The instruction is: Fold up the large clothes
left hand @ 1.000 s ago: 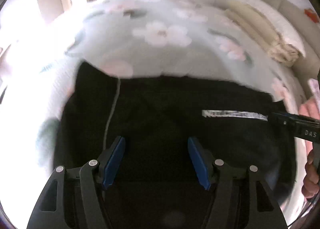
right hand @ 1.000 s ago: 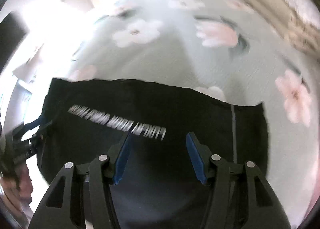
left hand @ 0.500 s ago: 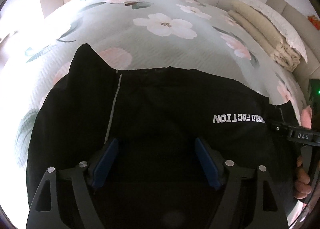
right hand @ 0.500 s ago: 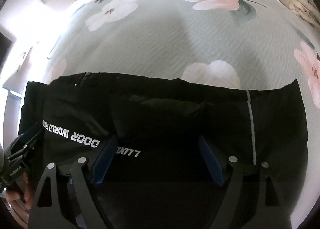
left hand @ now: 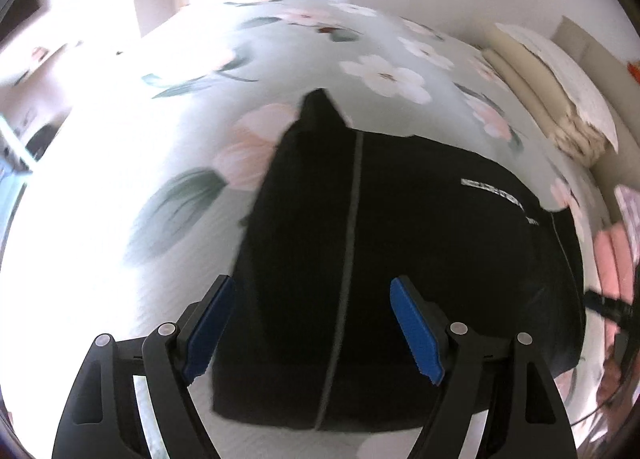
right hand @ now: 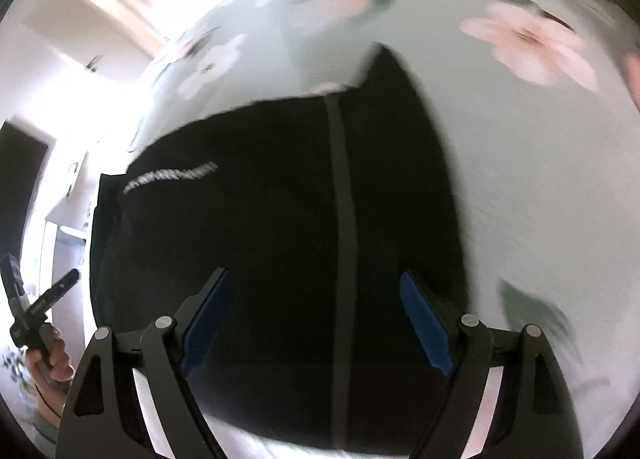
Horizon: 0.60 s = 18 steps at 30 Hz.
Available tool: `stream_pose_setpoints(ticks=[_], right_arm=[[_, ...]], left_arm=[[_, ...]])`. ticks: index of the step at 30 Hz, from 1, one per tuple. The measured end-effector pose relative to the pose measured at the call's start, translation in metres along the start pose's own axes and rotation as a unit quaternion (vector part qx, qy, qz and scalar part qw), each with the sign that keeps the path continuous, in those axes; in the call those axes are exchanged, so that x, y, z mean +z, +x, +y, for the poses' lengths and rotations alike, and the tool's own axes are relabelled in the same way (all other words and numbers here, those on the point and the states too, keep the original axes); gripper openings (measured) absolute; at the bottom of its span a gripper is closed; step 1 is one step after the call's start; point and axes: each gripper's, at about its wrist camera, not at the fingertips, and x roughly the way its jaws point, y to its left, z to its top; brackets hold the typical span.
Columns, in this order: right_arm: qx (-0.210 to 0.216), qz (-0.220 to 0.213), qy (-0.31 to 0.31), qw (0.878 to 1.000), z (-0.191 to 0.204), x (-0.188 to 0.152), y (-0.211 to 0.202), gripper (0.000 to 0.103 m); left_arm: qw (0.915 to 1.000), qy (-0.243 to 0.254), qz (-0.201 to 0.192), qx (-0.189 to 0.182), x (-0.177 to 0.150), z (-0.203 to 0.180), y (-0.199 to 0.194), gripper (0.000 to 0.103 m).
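Beige bedding point(left hand: 548, 95) beyond black garment point(left hand: 400, 239).

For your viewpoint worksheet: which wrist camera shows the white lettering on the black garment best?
The left wrist view: the white lettering is sharper there on the black garment. The right wrist view shows the lettering only as a motion-blurred streak.

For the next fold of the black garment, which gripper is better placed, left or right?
Probably neither clearly. The left gripper and the right gripper both hang open over the black garment, each near its own side edge, so each could take its own side.
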Motion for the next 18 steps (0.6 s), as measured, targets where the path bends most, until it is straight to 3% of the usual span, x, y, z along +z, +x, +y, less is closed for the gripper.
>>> stream_pose_setpoints(ticks=[3, 6, 11, 18], right_arm=[[-0.025, 0.004, 0.000, 1.000, -0.013, -0.010, -0.004, 0.093], [-0.038, 0.018, 0.006, 0.999, -0.027, -0.010, 0.006, 0.094], [0.001, 0.037, 0.048, 0.998, -0.055, 0.003, 0.025, 0.096], [0.030, 0.058, 0.072, 0.995, -0.075, 0.019, 0.038, 0.096]], left_arm=[[0.9993, -0.026, 0.023, 0.009, -0.001, 0.017, 0.014, 0.081], [0.9972, -0.060, 0.043, -0.015, 0.001, 0.029, 0.036, 0.081], [0.9890, -0.127, 0.055, -0.053, 0.011, 0.046, 0.058, 0.081], [0.9894, -0.117, 0.065, -0.056, 0.030, 0.055, 0.073, 0.081]])
